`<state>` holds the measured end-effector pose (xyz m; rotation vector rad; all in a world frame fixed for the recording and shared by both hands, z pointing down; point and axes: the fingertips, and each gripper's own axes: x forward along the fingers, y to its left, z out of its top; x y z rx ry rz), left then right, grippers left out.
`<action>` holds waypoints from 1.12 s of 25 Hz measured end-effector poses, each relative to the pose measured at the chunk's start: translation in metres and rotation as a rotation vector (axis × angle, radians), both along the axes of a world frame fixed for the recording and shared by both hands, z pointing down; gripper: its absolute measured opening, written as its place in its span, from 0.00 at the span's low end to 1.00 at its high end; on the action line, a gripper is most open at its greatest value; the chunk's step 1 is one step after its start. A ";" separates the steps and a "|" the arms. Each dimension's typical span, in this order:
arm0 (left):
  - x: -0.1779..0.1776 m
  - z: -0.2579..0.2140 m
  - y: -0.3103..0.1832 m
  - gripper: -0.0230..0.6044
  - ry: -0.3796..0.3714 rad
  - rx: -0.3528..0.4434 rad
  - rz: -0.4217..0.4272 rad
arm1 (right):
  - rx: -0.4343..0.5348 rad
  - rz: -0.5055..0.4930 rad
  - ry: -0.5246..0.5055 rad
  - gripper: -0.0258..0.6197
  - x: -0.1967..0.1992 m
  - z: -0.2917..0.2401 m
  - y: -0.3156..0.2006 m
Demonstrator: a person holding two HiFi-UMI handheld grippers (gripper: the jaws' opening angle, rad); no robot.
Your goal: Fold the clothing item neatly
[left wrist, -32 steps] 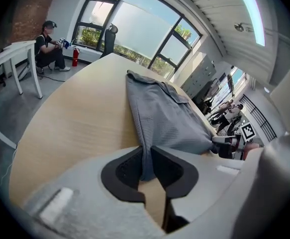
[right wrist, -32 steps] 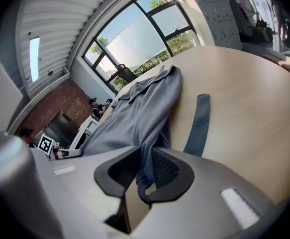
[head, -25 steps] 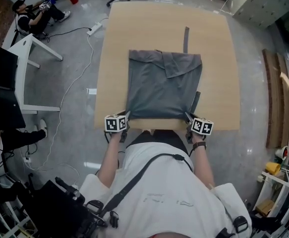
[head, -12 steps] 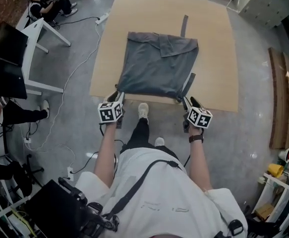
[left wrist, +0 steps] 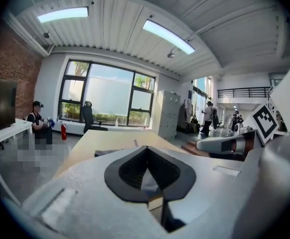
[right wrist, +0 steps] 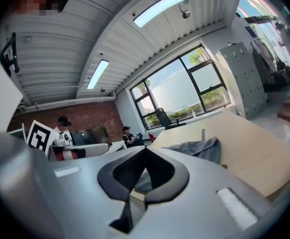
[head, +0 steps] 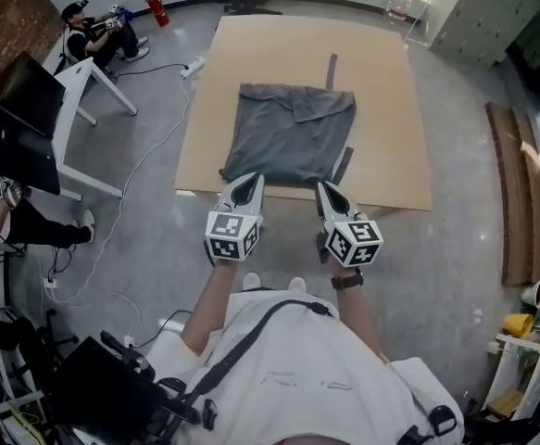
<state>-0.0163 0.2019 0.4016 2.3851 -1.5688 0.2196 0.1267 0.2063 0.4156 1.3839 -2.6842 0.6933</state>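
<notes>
Garment [head: 291, 135] lay folded in a rough square on the worktop [head: 385, 109], its near edge close to the front edge. The left gripper [head: 250, 180] and right gripper [head: 326, 189] hung above that edge. Their fingers [left wrist: 127, 173] had just closed together on nothing.

I see bright, even light from ceiling strips [left wrist: 167, 35] and big windows [left wrist: 105, 96]; both gripper views bend hard at their dark edges.
</notes>
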 end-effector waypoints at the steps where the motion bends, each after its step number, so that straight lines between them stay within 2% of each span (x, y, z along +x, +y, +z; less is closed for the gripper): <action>1: 0.007 -0.012 0.002 0.04 0.009 0.025 0.011 | 0.024 -0.012 -0.011 0.04 -0.006 -0.013 0.002; 4: 0.011 -0.035 0.005 0.04 0.022 0.082 0.026 | 0.101 -0.014 0.042 0.04 -0.019 -0.040 0.005; 8: -0.016 -0.046 0.007 0.04 0.004 0.147 -0.004 | 0.124 0.012 0.056 0.04 -0.040 -0.046 0.002; 14: -0.052 -0.038 0.009 0.04 0.012 0.123 -0.053 | 0.110 -0.011 0.065 0.04 -0.069 -0.039 0.000; 18: -0.069 -0.046 0.004 0.04 0.013 0.150 -0.093 | 0.143 -0.024 0.078 0.04 -0.080 -0.051 -0.006; 23: -0.072 -0.056 0.001 0.04 0.027 0.190 -0.077 | 0.165 -0.018 0.089 0.04 -0.089 -0.055 -0.010; 28: -0.056 -0.078 0.004 0.04 0.072 0.262 -0.019 | 0.180 -0.014 0.097 0.04 -0.088 -0.062 -0.012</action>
